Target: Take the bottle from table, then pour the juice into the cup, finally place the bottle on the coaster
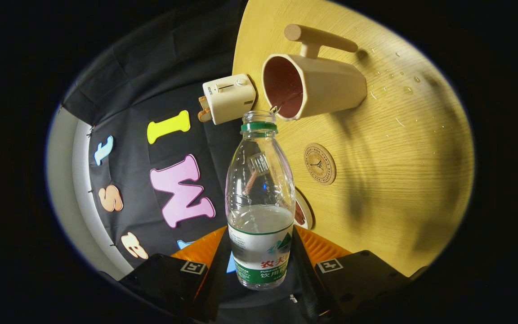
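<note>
Gripper view: gripper (261, 258) fingers clamped on the water bottle (260, 202), tipped so its open neck sits right at the cup (313, 83) rim — a stream's dribbling in. A wobble here would spill it; droplets already dot the round wooden table (398, 180). Coaster (319, 164) sits nearby, toy toaster (227, 97) beside the cup.

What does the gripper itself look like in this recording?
The gripper has two ribbed fingers widening back into bulky black housings. Each housing carries a small square black-and-white marker on top. No cables or sleeve are visible.
</note>
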Demonstrator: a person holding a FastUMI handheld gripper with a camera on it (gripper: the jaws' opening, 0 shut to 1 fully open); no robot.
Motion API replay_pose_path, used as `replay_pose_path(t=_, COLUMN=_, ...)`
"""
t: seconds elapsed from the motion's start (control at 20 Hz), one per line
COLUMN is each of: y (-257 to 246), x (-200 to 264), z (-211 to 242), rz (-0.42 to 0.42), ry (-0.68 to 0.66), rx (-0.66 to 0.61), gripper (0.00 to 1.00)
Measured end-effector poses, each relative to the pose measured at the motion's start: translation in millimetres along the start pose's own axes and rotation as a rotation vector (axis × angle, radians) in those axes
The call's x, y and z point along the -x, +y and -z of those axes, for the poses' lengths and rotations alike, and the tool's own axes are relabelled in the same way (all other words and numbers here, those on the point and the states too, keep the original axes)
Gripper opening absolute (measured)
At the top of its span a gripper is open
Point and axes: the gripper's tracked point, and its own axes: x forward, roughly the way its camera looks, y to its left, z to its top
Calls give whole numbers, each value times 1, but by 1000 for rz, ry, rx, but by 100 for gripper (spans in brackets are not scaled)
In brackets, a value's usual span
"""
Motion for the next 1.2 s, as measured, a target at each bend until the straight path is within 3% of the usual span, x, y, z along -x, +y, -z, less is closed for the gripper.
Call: replay_pose_path(t=1.2, y=34, x=-5, z=-2, rz=-75, ry=-69, rx=-154, gripper=74)
